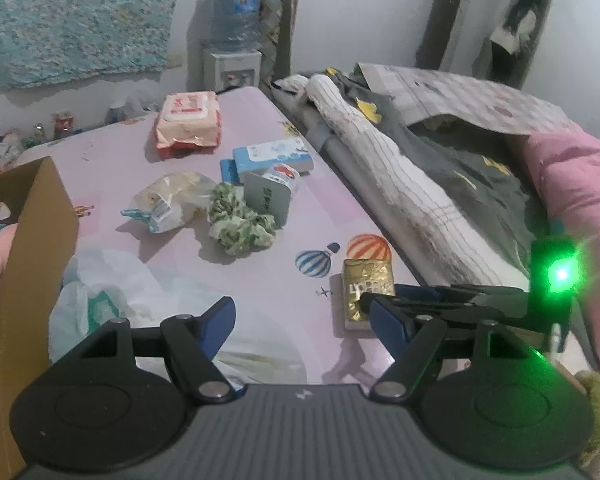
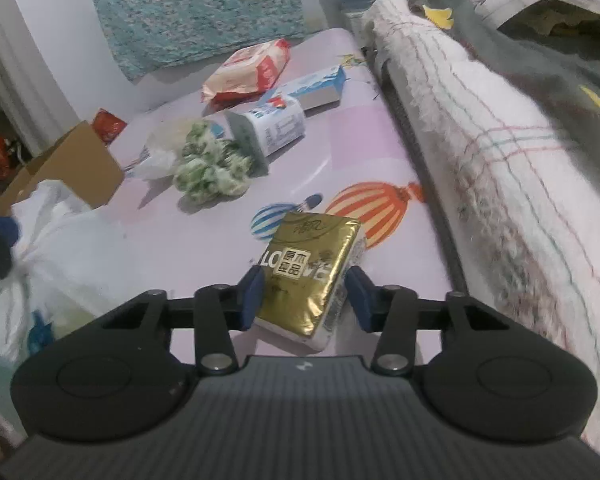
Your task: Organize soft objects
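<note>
Two fingers (image 2: 253, 298) flanking gold pack (image 2: 312, 270)

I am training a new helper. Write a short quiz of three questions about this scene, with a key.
1. True or false: the gold foil tissue pack lies between the two fingers of the right tongs.
2. Which thing lies right against the crumpled green-and-white cloth? A: the red-and-white plastic wipes pack. B: the blue-and-white tissue pack with a grey end. C: the brown cardboard box.
3. Fill in: the left tongs are open and hold ____.

Key: 1 true; 2 B; 3 nothing.
</note>
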Demonstrator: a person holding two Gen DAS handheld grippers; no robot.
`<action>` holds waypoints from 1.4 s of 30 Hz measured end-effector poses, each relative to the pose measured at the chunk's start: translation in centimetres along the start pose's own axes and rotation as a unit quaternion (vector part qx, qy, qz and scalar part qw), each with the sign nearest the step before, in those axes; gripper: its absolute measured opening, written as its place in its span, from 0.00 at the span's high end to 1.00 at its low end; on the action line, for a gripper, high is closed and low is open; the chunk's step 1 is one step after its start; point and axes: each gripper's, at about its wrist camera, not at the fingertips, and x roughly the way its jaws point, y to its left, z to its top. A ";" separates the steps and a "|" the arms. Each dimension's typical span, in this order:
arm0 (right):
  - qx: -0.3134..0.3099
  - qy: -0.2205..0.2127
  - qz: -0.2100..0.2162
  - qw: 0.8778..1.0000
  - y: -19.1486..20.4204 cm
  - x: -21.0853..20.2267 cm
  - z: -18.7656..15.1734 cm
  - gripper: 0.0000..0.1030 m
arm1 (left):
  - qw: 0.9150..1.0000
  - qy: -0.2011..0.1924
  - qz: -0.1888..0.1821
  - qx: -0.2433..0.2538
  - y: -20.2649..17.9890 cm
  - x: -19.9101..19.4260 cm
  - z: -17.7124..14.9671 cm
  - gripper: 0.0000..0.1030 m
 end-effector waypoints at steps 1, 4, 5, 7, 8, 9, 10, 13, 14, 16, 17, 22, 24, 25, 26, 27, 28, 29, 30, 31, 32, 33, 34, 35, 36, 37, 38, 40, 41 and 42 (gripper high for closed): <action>0.003 0.003 0.007 1.000 -0.1 -0.3 -0.2 0.63 | 1.000 0.004 -0.003 0.001 -0.1 0.2 0.0 0.27; 0.016 0.016 0.032 0.999 -0.4 -1.2 -1.4 0.65 | 1.000 0.024 -0.019 0.003 -0.4 1.2 0.1 0.27; 0.017 0.020 0.040 0.999 -0.3 -1.7 -1.8 0.65 | 0.999 0.030 -0.026 0.005 -0.6 1.5 0.0 0.27; 0.014 0.024 0.054 0.998 -0.1 -2.4 -2.8 0.65 | 0.998 0.048 -0.038 0.012 -1.2 2.3 -0.4 0.26; 0.009 0.027 0.062 0.998 0.1 -2.7 -3.3 0.65 | 0.997 0.057 -0.044 0.018 -1.6 2.8 -0.6 0.26; 0.004 0.031 0.070 0.997 0.2 -3.0 -3.7 0.65 | 0.996 0.065 -0.048 0.024 -1.9 3.2 -0.8 0.26; -0.002 0.034 0.080 0.996 0.4 -3.3 -4.1 0.64 | 0.995 0.076 -0.052 0.032 -2.4 3.7 -1.0 0.26; -0.018 0.043 0.101 0.994 0.7 -3.8 -4.9 0.59 | 0.992 0.102 -0.063 0.047 -3.2 5.2 -1.5 0.25; -0.019 0.049 0.106 0.993 0.6 -3.8 -5.0 0.57 | 0.991 0.110 -0.064 0.048 -3.5 5.7 -1.7 0.24; -0.022 0.055 0.120 0.991 0.6 -3.9 -5.2 0.54 | 0.989 0.125 -0.064 0.050 -3.9 6.8 -2.0 0.24; -0.028 0.054 0.124 0.990 0.7 -4.0 -5.4 0.53 | 0.988 0.130 -0.060 0.049 -4.0 7.3 -2.0 0.24; -0.054 0.052 0.142 0.987 1.3 -3.9 -6.0 0.52 | 0.985 0.161 -0.054 0.038 -4.3 10.0 -2.2 0.24; -0.063 0.048 0.148 0.986 1.3 -3.9 -6.2 0.48 | 0.984 0.167 -0.053 0.036 -4.4 10.6 -2.2 0.24; -0.066 0.046 0.152 0.985 1.3 -4.0 -6.4 0.46 | 0.983 0.170 -0.051 0.037 -4.5 11.0 -2.2 0.24; -0.066 0.043 0.156 0.985 1.3 -4.0 -6.5 0.44 | 0.983 0.172 -0.048 0.039 -4.6 11.3 -2.2 0.24; -0.064 0.041 0.160 0.984 1.2 -4.0 -6.6 0.44 | 0.983 0.174 -0.045 0.040 -4.7 11.6 -2.2 0.24; -0.063 0.039 0.163 0.984 1.1 -3.9 -6.6 0.43 | 0.983 0.173 -0.042 0.040 -4.8 11.8 -2.2 0.24; -0.061 0.039 0.166 0.983 1.0 -3.9 -6.6 0.43 | 0.984 0.171 -0.040 0.039 -4.8 12.0 -2.2 0.26; -0.059 0.038 0.169 0.983 0.8 -3.9 -6.6 0.43 | 0.984 0.170 -0.038 0.040 -4.8 12.1 -2.2 0.27; -0.057 0.037 0.171 0.983 0.7 -4.0 -6.7 0.43 | 0.984 0.170 -0.036 0.040 -4.8 12.2 -2.2 0.30; -0.056 0.037 0.173 0.983 0.6 -4.0 -6.7 0.43 | 0.984 0.170 -0.037 0.040 -4.8 12.3 -2.2 0.35; -0.054 0.037 0.174 0.982 0.6 -4.0 -6.7 0.43 | 0.984 0.172 -0.037 0.038 -4.8 12.5 -2.2 0.38; -0.054 0.038 0.175 0.982 0.5 -4.0 -6.7 0.43 | 0.984 0.172 -0.037 0.036 -4.7 12.6 -2.2 0.40; -0.053 0.038 0.177 0.982 0.4 -4.0 -6.7 0.43 | 0.984 0.171 -0.036 0.037 -4.7 12.6 -2.1 0.43; -0.051 0.038 0.178 0.982 0.4 -4.1 -6.6 0.43 | 0.984 0.171 -0.037 0.038 -4.7 12.6 -2.1 0.45; -0.050 0.039 0.178 0.982 0.3 -4.1 -6.6 0.43 | 0.984 0.171 -0.037 0.039 -4.7 12.6 -2.0 0.46; -0.049 0.041 0.178 0.982 0.3 -4.1 -6.5 0.42 | 0.984 0.171 -0.037 0.037 -4.7 12.7 -1.9 0.47; -0.050 0.044 0.175 0.982 0.3 -4.2 -6.4 0.39 | 0.984 0.169 -0.040 0.031 -4.5 12.7 -1.9 0.47; -0.053 0.047 0.171 0.983 0.4 -4.3 -6.2 0.37 | 0.985 0.168 -0.041 0.030 -4.4 12.7 -1.9 0.48; -0.053 0.047 0.166 0.984 0.4 -4.5 -6.1 0.36 | 0.985 0.166 -0.042 0.027 -4.3 12.6 -1.9 0.48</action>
